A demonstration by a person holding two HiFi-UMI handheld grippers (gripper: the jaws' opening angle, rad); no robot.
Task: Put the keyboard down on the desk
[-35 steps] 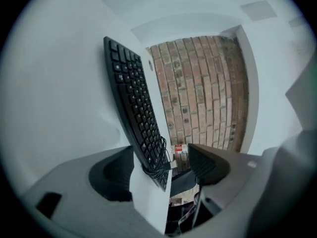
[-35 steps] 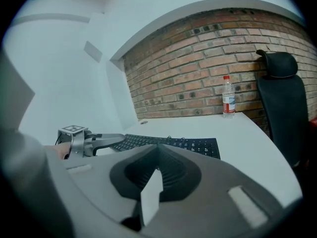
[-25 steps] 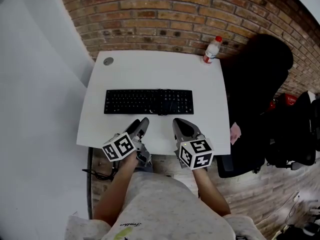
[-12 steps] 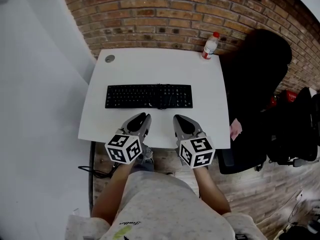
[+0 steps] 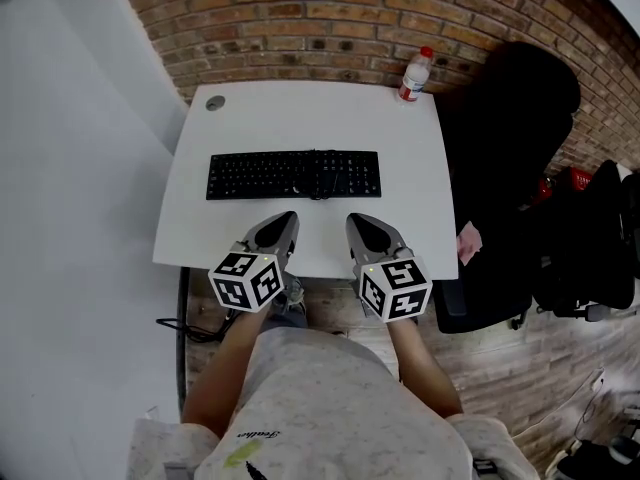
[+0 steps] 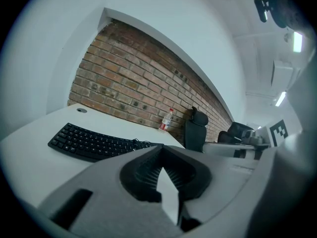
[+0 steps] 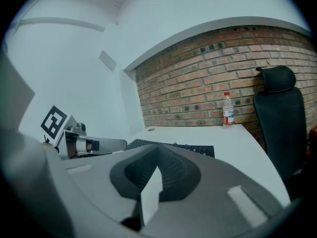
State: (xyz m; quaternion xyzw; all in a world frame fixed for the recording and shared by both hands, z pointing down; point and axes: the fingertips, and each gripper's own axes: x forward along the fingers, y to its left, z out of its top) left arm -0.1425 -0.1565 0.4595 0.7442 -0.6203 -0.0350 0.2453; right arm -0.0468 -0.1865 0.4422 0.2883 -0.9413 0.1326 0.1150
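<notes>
A black keyboard (image 5: 294,174) lies flat on the white desk (image 5: 300,118), across its middle; it also shows in the left gripper view (image 6: 94,143) and the right gripper view (image 7: 173,148). Both grippers hover over the desk's near edge, short of the keyboard and not touching it. My left gripper (image 5: 281,220) is shut with nothing between its jaws. My right gripper (image 5: 357,222) is shut too and holds nothing. The two point side by side toward the keyboard.
A clear water bottle with a red cap (image 5: 413,73) stands at the desk's far right corner, by the brick wall (image 5: 330,28). A grey cable grommet (image 5: 215,103) sits at the far left corner. A black office chair (image 5: 510,158) stands right of the desk.
My left gripper has closed its jaws and swung from a slant to point straight at the keyboard. The right gripper has barely moved. The keyboard stays put on the desk.
</notes>
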